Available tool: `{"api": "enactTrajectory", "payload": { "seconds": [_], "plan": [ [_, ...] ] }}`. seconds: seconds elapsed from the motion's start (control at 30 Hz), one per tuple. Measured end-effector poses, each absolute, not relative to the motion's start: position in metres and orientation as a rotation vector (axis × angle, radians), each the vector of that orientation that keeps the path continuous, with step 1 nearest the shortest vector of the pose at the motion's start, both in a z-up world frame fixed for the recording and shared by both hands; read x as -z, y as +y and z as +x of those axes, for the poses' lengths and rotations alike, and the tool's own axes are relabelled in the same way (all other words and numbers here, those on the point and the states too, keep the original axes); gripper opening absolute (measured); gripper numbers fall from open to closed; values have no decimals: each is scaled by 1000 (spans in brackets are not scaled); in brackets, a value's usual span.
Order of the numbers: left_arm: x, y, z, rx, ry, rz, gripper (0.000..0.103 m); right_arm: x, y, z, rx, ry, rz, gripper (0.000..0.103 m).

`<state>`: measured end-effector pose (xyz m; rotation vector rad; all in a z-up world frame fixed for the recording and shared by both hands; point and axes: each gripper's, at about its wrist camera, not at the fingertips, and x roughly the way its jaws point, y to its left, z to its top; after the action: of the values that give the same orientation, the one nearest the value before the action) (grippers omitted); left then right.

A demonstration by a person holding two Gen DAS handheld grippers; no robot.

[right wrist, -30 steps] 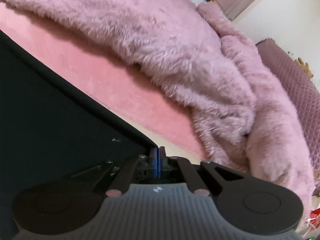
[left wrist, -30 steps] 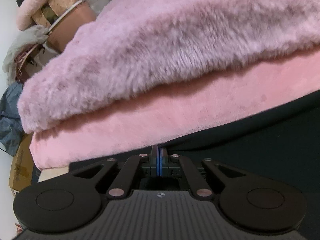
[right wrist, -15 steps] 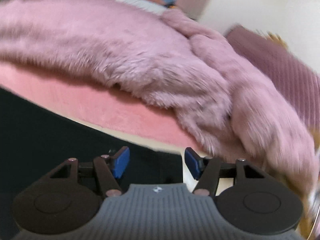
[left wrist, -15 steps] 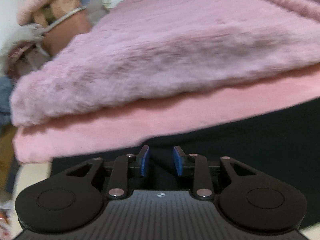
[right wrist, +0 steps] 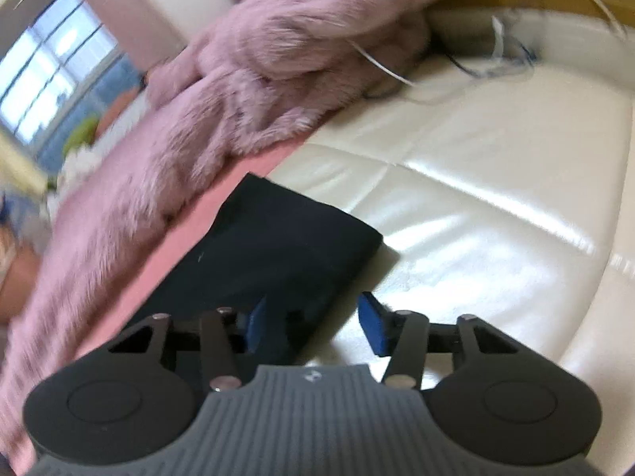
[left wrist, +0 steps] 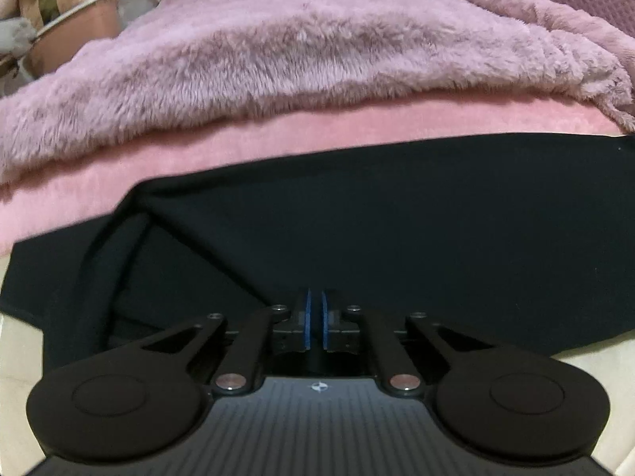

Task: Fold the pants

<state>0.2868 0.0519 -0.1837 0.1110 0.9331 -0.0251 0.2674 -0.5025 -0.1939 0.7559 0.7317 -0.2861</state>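
While one black pants [left wrist: 397, 218] lies flat: left gripper [left wrist: 314, 321] jaws together, right gripper [right wrist: 313, 327] jaws spread.

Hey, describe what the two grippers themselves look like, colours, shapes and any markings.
The left gripper and the right gripper match: matte black linkage arms with silver pivot pins, blue pads on the fingers, two round black discs at the sides, and a ribbed dark grey body bearing a small white emblem. No cables or sleeves show.

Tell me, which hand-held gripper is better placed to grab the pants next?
Probably the right hand-held gripper: it's open, with the edge of the black pants between its blue pads. The left hand-held gripper is shut and must open first.
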Motion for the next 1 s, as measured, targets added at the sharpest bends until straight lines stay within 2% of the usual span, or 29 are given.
{"api": "enactTrajectory", "payload": {
  "seconds": [0.13, 0.23, 0.67, 0.73, 0.9, 0.97, 1.0],
  "plan": [
    [185, 49, 286, 20, 956, 78, 1, 206, -507, 269, 309, 686, 842, 14],
    [183, 46, 282, 32, 974, 80, 0, 206, -513, 267, 300, 675, 858, 5],
    [167, -22, 246, 200, 1007, 0, 0, 181, -581, 277, 405, 785, 556, 4],
    [166, -24, 247, 187, 1002, 11, 5, 180, -584, 279, 412, 797, 529, 5],
    [146, -8, 229, 155, 955, -15, 7, 169, -572, 278, 399, 820, 420, 17],
    [135, 4, 217, 135, 941, -24, 8, 160, -561, 275, 391, 813, 353, 27],
    [131, 11, 211, 124, 932, -29, 11, 155, -554, 273, 380, 804, 323, 27]
  ]
}}
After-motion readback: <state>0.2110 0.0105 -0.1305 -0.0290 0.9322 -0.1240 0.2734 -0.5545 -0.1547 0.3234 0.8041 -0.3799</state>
